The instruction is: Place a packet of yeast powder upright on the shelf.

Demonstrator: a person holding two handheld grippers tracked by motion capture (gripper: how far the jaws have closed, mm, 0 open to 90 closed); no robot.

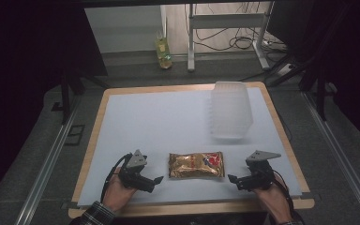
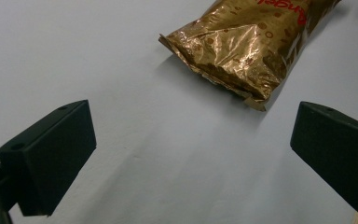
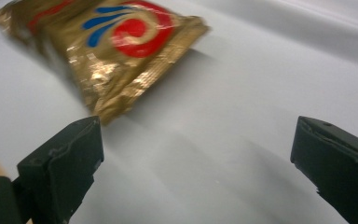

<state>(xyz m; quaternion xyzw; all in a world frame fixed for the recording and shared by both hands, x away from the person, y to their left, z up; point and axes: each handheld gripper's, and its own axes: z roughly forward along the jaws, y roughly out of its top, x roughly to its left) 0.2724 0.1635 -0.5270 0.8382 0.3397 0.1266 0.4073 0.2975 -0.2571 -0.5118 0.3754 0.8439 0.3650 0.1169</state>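
A gold foil snack bag (image 1: 196,164) with a red and blue mark lies flat on the white table top (image 1: 168,117), near the front edge. My left gripper (image 1: 155,182) sits just left of the bag, open, nothing between its jaws. My right gripper (image 1: 233,180) sits just right of the bag, also open and empty. In the left gripper view the bag (image 2: 251,39) lies ahead and to the right of the wide-apart jaws, gripper (image 2: 193,149). In the right gripper view the bag (image 3: 107,44) lies ahead at upper left, gripper (image 3: 196,158).
A translucent plastic container (image 1: 231,110) stands at the back right of the table. The table has a wooden rim (image 1: 281,126). Beyond the far edge, a bottle of yellow liquid (image 1: 163,52) stands on the floor near a metal frame and cables.
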